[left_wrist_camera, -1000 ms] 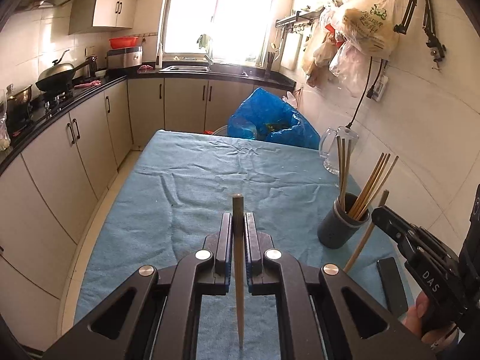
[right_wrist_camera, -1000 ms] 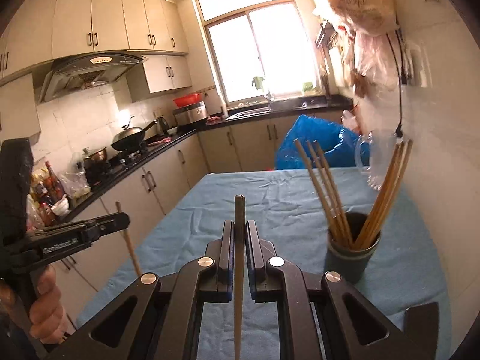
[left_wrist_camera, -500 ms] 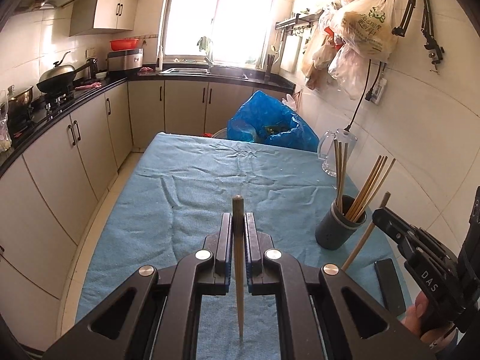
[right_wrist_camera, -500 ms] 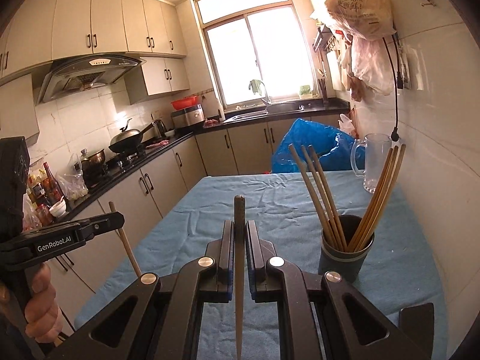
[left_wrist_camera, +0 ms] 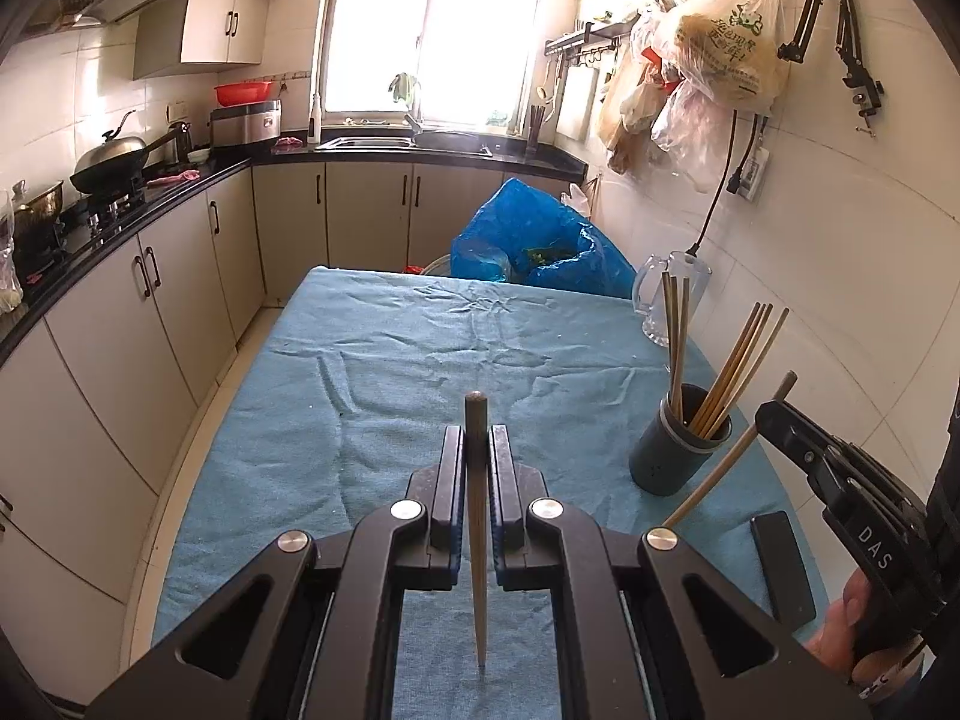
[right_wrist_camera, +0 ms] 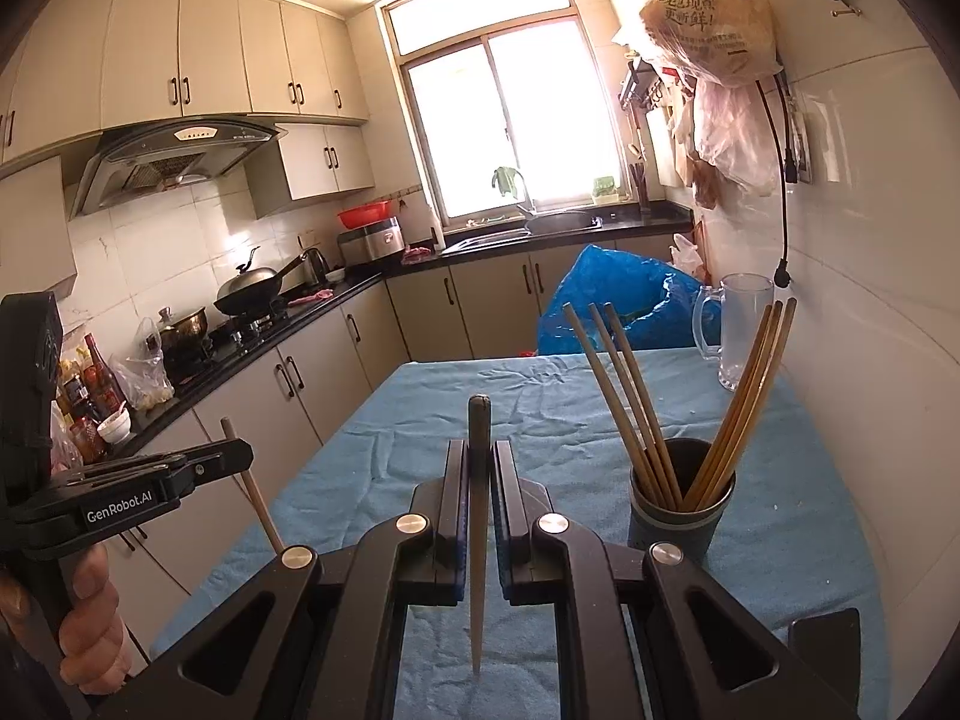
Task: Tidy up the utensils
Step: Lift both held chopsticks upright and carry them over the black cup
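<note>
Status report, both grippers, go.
Left gripper shut on one chopstick. Right gripper shut on another chopstick. Holder ahead, chopsticks in it, nothing blocking.

"DAS" is printed in white on the right gripper (left_wrist_camera: 774,420) body. "GenRobot.AI" is printed on the left gripper (right_wrist_camera: 240,453) body. The hanging plastic bag (right_wrist_camera: 708,24) carries green Chinese characters "现" and "更新鲜!".

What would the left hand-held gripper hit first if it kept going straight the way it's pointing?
Likely nothing close: the left hand-held gripper, shut on a chopstick, points along the blue tablecloth toward the far cabinets. The chopstick holder sits off to its right. Depth is uncertain.
</note>
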Available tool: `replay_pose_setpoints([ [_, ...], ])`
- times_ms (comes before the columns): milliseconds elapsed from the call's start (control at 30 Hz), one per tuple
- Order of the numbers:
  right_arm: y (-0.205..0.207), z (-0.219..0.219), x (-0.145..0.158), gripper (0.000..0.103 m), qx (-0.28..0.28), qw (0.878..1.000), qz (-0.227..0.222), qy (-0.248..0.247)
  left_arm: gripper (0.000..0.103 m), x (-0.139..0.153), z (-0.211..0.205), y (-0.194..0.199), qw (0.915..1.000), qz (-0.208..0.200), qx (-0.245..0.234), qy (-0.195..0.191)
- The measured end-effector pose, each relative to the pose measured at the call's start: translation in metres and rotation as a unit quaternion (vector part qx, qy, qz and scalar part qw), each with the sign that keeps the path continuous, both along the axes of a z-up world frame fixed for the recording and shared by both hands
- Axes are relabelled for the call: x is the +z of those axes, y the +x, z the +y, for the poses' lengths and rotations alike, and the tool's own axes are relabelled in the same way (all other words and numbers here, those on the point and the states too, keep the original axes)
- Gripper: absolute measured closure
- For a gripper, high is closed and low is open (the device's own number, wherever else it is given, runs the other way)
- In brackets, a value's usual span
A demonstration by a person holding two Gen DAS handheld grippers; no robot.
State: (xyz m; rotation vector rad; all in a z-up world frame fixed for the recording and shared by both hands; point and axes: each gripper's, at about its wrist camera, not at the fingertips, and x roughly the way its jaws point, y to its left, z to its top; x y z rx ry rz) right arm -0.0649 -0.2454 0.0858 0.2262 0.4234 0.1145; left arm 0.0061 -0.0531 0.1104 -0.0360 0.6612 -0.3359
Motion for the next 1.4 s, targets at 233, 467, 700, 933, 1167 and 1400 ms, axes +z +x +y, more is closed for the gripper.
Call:
replay_pose_setpoints([
  [233, -0.001, -0.002, 0.001, 0.095, -0.002, 1.0, -0.001, 0.002, 0.096, 0.0, -0.002, 0.0, 1.0, -0.001, -0.001, 0.003],
  [467, -0.003, -0.009, 0.003, 0.095, -0.006, 1.0, -0.001, 0.011, 0.096, 0.0, -0.005, -0.001, 1.0, -0.002, -0.004, 0.004],
  [700, -0.008, -0.022, 0.009, 0.095, -0.012, 1.0, -0.007, 0.024, 0.096, 0.01, -0.014, -0.007, 0.9998, -0.014, -0.013, 0.009],
  [933, -0.018, -0.046, 0.025, 0.095, -0.035, 0.999, -0.028, 0.031, 0.096, 0.031, -0.033, -0.006, 0.9991, -0.019, -0.038, 0.004],
  [1167, -0.025, -0.085, 0.054, 0.095, -0.074, 0.995, -0.058, 0.045, 0.096, 0.069, -0.067, -0.003, 0.9959, -0.039, -0.081, -0.013],
  [1400, -0.023, -0.115, 0.083, 0.095, -0.115, 0.988, -0.093, 0.038, 0.096, 0.106, -0.113, 0.008, 0.9912, -0.066, -0.111, -0.027],
])
